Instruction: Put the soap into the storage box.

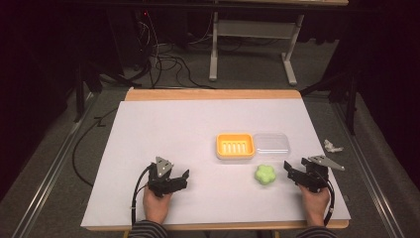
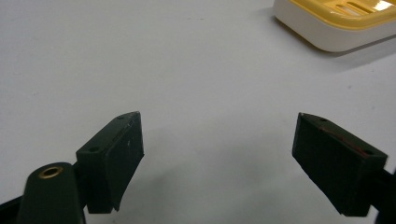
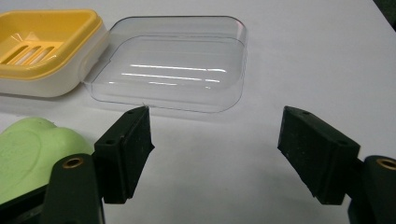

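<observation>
A yellow soap dish (image 1: 235, 146) with a white base lies open near the table's middle, its clear lid (image 1: 271, 143) flat on the table at its right. A pale green flower-shaped soap (image 1: 265, 174) sits just in front of them. My right gripper (image 1: 292, 173) stands open right of the soap, a short gap away; in the right gripper view the soap (image 3: 32, 149) is beside the left jaw and the lid (image 3: 173, 63) and dish (image 3: 44, 44) lie ahead. My left gripper (image 1: 182, 179) is open over bare table, with the dish (image 2: 341, 23) ahead to its right.
The white table top (image 1: 163, 129) has a wooden far edge. A small crumpled white scrap (image 1: 333, 147) lies off the table's right side. Cables (image 1: 168, 59) and a desk frame (image 1: 252, 44) stand on the floor beyond.
</observation>
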Demonstrator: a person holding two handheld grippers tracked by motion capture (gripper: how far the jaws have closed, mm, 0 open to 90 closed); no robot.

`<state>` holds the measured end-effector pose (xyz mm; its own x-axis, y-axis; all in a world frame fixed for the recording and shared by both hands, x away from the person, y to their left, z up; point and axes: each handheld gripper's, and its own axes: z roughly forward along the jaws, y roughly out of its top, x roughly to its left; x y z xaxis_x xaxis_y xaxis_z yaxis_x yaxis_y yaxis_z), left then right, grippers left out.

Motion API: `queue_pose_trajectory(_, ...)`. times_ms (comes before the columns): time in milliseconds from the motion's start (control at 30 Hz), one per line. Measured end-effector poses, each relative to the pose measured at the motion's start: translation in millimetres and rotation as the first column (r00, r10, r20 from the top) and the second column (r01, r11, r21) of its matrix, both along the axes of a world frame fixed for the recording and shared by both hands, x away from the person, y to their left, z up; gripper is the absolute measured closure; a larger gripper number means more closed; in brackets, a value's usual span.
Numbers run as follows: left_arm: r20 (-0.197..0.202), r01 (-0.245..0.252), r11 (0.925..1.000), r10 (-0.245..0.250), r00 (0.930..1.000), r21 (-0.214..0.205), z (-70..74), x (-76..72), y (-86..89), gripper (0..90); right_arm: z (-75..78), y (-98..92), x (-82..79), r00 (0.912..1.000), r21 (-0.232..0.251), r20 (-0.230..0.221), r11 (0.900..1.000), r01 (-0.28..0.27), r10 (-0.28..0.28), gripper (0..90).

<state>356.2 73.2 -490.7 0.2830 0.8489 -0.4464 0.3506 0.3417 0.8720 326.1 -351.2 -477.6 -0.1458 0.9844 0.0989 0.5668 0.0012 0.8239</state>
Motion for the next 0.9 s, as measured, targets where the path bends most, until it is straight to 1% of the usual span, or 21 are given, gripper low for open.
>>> queue_pose_trajectory(167,0.003,0.002,1.0,-0.002,1.0,0.005,0.0,-0.4,0.1,17.2,-0.2,-0.2,0.5,1.0,-0.004,-0.004,1.0,-0.008,0.008,26.4)
queue_pose_trajectory(267,0.003,0.004,1.0,-0.004,1.0,0.002,0.1,-0.4,0.2,17.2,-0.2,-0.1,0.5,1.0,-0.003,-0.006,1.0,-0.003,0.003,26.3)
queue_pose_trajectory(433,0.005,0.005,1.0,-0.005,1.0,-0.002,0.1,-0.5,-0.2,17.2,-0.1,0.7,0.0,1.0,-0.011,-0.002,0.9999,0.002,-0.002,26.2)
queue_pose_trajectory(600,0.001,0.005,1.0,-0.005,1.0,0.005,-0.1,-0.5,-0.3,17.4,0.1,1.5,-0.9,1.0,-0.012,0.005,0.9999,0.008,-0.008,25.4)
queue_pose_trajectory(833,-0.002,0.002,1.0,-0.002,1.0,0.005,-0.1,-0.2,-0.5,17.4,0.2,1.5,-1.8,0.9999,-0.017,0.013,0.9998,0.004,-0.004,25.4)
queue_pose_trajectory(900,0.004,0.008,0.9999,-0.008,1.0,0.008,-0.3,-0.7,-0.4,17.4,0.2,1.6,-1.7,0.9999,-0.02,0.014,0.9998,0.004,-0.003,25.4)
